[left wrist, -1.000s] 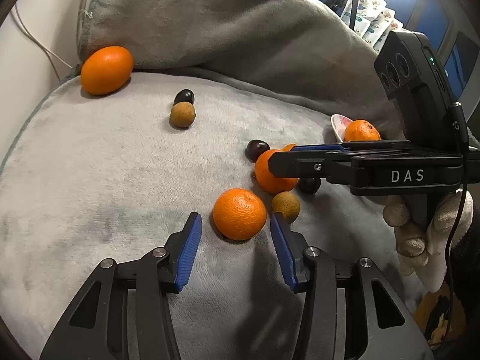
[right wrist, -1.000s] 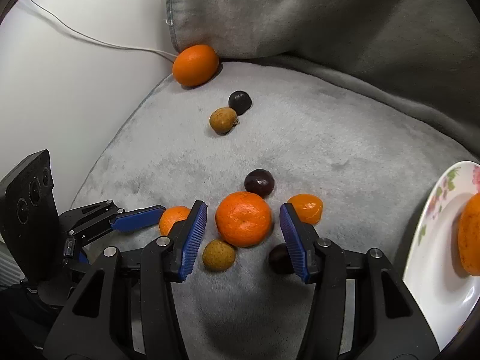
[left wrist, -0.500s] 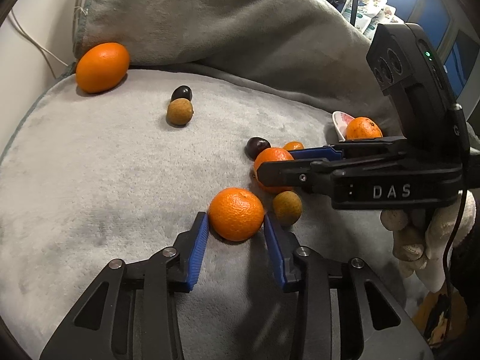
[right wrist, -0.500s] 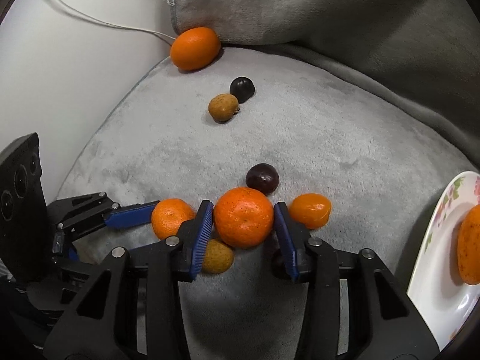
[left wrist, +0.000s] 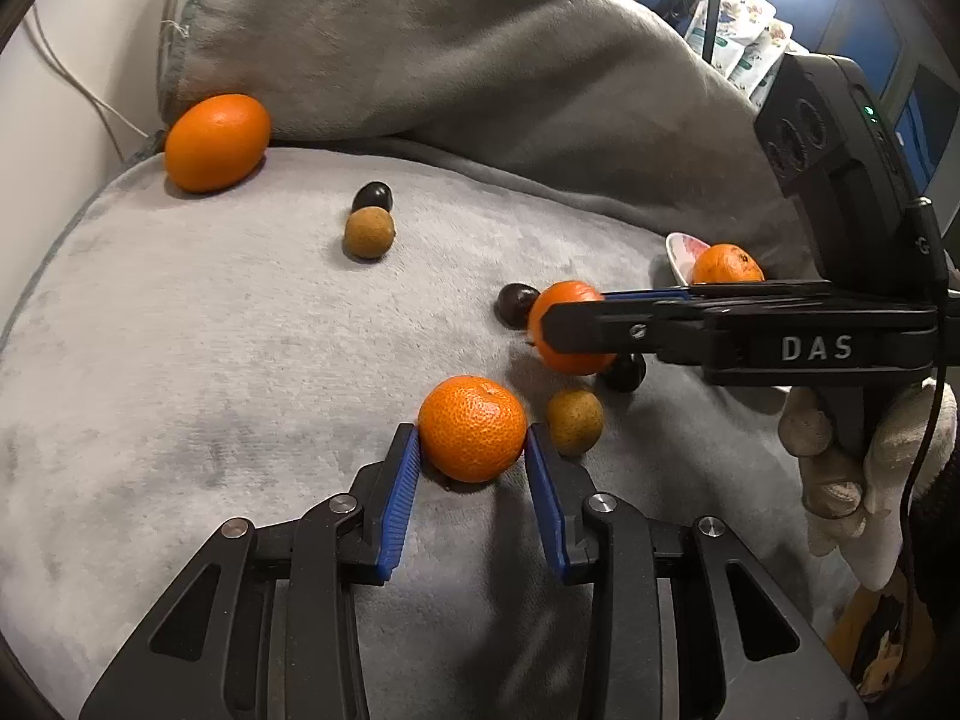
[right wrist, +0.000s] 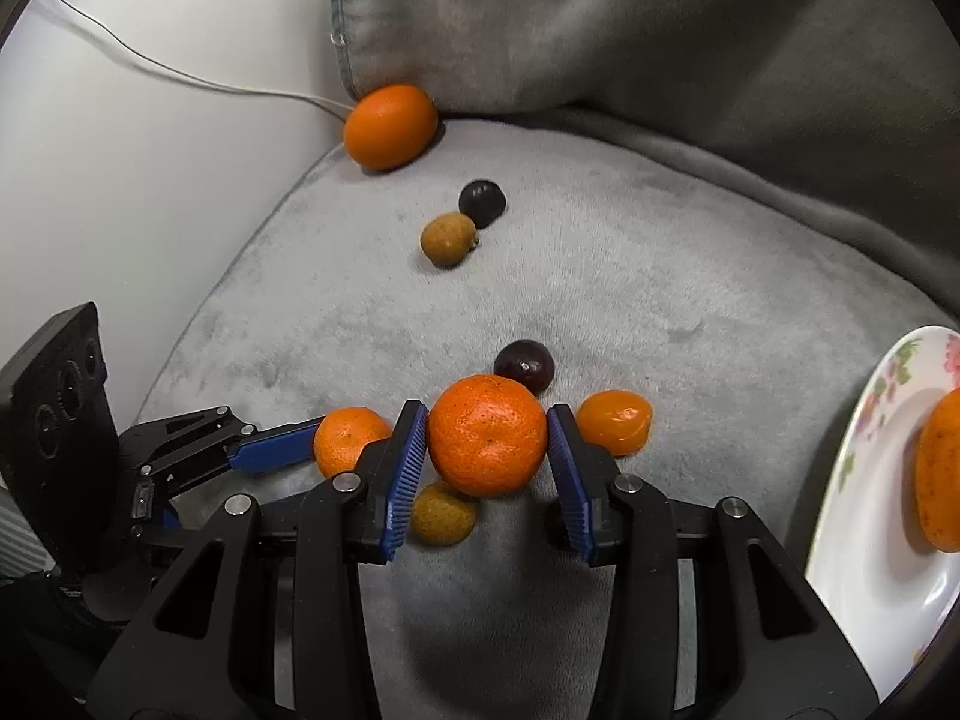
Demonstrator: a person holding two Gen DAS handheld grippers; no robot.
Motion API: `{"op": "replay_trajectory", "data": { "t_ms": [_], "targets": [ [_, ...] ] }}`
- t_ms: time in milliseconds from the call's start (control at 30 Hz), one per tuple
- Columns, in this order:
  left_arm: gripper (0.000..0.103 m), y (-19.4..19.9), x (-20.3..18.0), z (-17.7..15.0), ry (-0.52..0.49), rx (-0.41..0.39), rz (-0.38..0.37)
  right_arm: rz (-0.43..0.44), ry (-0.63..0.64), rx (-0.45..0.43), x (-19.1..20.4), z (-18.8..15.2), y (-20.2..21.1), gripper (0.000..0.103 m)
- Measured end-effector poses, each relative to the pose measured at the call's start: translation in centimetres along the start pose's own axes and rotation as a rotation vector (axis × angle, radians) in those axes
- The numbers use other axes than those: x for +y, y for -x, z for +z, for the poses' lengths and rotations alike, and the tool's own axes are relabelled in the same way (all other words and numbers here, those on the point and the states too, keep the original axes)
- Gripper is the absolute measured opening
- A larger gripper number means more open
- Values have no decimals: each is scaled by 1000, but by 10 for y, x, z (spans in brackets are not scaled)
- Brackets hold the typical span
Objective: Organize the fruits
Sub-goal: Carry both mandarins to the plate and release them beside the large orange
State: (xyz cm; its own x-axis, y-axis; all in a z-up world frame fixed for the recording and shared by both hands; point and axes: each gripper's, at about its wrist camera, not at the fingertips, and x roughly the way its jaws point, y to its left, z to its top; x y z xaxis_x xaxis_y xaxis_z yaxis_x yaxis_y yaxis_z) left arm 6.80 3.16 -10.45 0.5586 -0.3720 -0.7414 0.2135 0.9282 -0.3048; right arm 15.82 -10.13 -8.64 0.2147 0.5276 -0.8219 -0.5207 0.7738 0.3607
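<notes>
Two mandarins lie on a grey cushion [left wrist: 180, 360], each between a gripper's blue pads. My left gripper [left wrist: 471, 435] is closing and its pads touch both sides of the nearer mandarin [left wrist: 472, 429]. My right gripper [right wrist: 486, 408] is shut on the other mandarin [right wrist: 487, 443], which still rests on the cushion. In the left wrist view the right gripper [left wrist: 570, 327] reaches in from the right, held by a gloved hand [left wrist: 864, 456]. A flowered plate [right wrist: 864, 450] at the right edge holds one orange fruit [right wrist: 942, 468].
Around the mandarins lie a brown fruit [right wrist: 444, 513], a dark plum [right wrist: 524, 365] and a small orange kumquat [right wrist: 615, 423]. Further back are another brown fruit [right wrist: 448, 238], a dark plum [right wrist: 482, 202] and a large orange [right wrist: 390, 126] against a grey pillow [right wrist: 600, 18]. A white cable [right wrist: 180, 75] runs along the wall.
Both grippers have narrowed from wide apart until their pads meet the mandarins. The left one also edged forward around its fruit. No fruit has left the cushion.
</notes>
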Motion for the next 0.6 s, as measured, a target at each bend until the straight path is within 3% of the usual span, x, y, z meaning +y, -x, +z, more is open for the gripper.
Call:
{"op": "replay_trajectory", "data": {
  "t_ms": [600],
  "targets": [
    [34,22,-17,11,-11,-66,-23,-65,-53,-170,-26,-24,85,43]
  ]
}}
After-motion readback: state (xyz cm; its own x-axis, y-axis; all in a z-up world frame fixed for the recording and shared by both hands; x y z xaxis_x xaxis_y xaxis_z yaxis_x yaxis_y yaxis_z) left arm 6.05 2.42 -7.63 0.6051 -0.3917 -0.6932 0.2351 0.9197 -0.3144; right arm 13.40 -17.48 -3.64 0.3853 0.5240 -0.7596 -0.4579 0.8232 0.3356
